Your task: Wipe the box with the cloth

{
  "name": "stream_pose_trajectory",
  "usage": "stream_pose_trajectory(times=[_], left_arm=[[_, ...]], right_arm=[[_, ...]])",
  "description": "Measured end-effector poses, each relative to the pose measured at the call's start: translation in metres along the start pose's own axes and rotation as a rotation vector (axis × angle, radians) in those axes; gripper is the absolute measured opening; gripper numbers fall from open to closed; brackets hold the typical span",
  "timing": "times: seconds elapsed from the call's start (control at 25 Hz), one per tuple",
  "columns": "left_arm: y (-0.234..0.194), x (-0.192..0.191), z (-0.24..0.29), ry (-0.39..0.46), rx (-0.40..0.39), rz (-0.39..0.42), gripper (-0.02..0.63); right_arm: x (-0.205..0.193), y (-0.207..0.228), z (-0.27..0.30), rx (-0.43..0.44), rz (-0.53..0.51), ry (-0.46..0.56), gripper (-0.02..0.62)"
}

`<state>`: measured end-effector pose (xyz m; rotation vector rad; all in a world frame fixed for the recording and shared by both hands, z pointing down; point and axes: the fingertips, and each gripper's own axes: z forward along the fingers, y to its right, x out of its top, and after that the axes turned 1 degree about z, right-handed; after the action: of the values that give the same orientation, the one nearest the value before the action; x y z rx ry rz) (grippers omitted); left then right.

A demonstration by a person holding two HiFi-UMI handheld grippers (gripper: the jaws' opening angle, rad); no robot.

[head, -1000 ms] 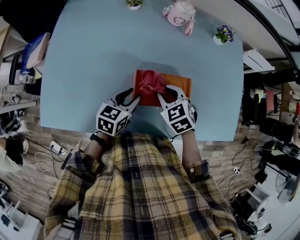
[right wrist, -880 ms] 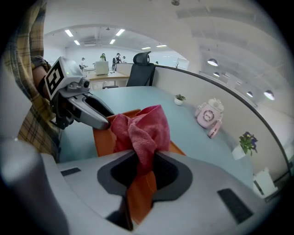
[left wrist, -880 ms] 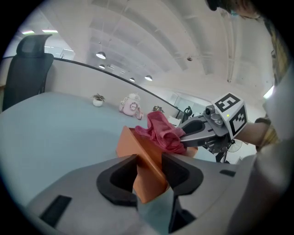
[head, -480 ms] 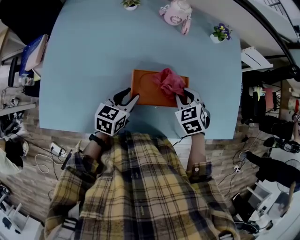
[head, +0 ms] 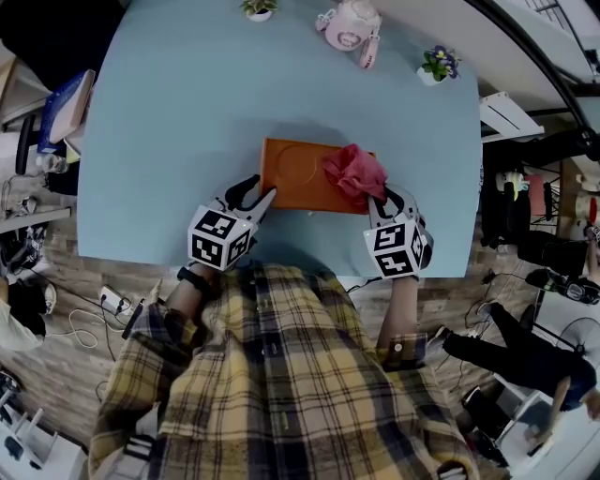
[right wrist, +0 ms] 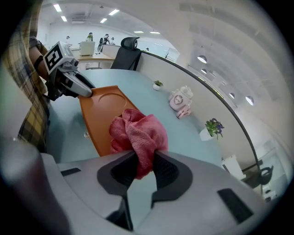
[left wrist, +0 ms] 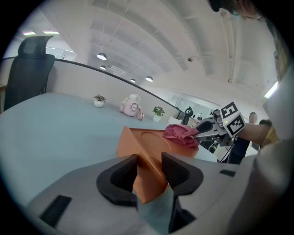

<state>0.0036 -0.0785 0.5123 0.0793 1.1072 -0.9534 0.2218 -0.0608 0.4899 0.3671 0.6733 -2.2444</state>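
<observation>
A flat orange box [head: 305, 174] lies on the light blue table [head: 206, 103], with a round dent in its top. My left gripper [head: 260, 201] is shut on the box's near left corner [left wrist: 149, 183], its jaws on either side of the edge. A crumpled red cloth [head: 356, 172] rests on the box's right end. My right gripper [head: 380, 196] is shut on the red cloth [right wrist: 138, 133], which bunches out in front of the jaws over the orange box [right wrist: 103, 114]. From the left gripper view the right gripper [left wrist: 202, 133] and cloth [left wrist: 180, 134] show at the box's far end.
A pink toy [head: 352, 23] and two small potted plants [head: 433, 66] [head: 257, 7] stand at the table's far edge. Cables and clutter lie on the floor to both sides. An office chair [right wrist: 126, 51] stands beyond the table.
My right gripper has dragged the red cloth across the box's top from its left part to its right end. The left gripper and the box have stayed put.
</observation>
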Motion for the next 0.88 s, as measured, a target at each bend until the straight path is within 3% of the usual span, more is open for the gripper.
stream_pose_trajectory(times=[0.2, 0.36, 0.56, 0.88], left_arm=[[0.002, -0.001, 0.0, 0.004, -0.002, 0.003, 0.166], [0.003, -0.002, -0.001, 0.01, -0.001, 0.004, 0.166], [0.002, -0.001, 0.0, 0.012, 0.002, -0.001, 0.166], [0.003, -0.001, 0.003, 0.015, 0.008, -0.017, 0.166]], right_arm=[[-0.018, 0.014, -0.01, -0.033, 0.065, -0.019, 0.087], [-0.01, 0.015, -0.023, -0.02, 0.133, 0.062, 0.087], [0.035, 0.012, -0.053, 0.011, 0.184, 0.225, 0.087], [0.13, -0.038, -0.091, 0.161, 0.098, 0.47, 0.087]])
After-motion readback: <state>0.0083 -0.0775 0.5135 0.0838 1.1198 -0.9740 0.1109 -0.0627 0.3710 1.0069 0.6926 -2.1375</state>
